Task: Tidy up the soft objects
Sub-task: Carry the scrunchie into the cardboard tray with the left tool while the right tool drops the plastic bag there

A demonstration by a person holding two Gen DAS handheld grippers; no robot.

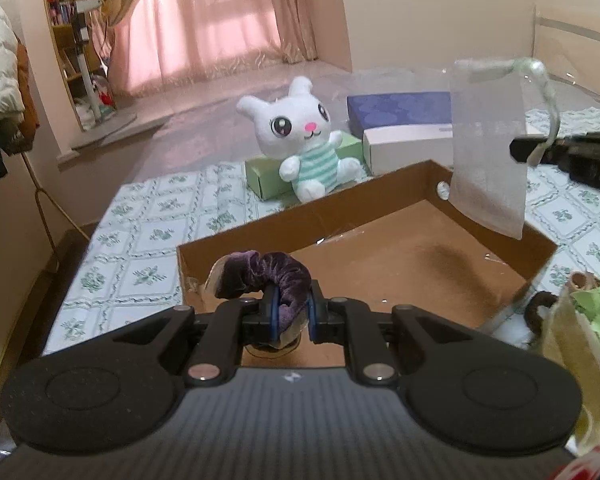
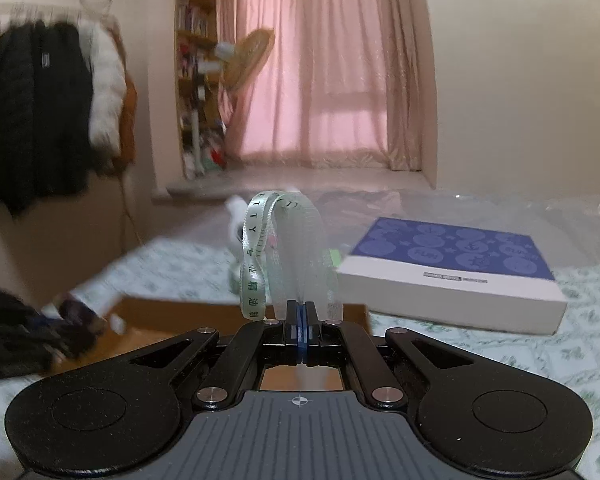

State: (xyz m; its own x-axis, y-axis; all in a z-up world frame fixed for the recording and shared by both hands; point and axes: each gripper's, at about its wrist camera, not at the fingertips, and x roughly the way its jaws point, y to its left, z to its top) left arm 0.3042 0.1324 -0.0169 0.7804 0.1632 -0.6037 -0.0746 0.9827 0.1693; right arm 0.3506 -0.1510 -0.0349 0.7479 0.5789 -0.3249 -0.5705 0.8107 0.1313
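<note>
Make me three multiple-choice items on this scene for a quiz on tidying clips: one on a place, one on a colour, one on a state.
1. Where does the plush rabbit sit?
A. Inside the cardboard box
B. Against a green box, beyond the cardboard box
C. On the blue-topped box

2. What colour is the scrunchie in the left gripper?
A. Purple
B. Yellow
C. White

3. What is the cardboard box holding?
A. The rabbit
B. Two boxes
C. Nothing that shows

Answers: 1 B, it leans on the green box on the patterned cloth; 2 A, dark purple velvet shows between the fingers; 3 C, only its bare brown floor shows.
</note>
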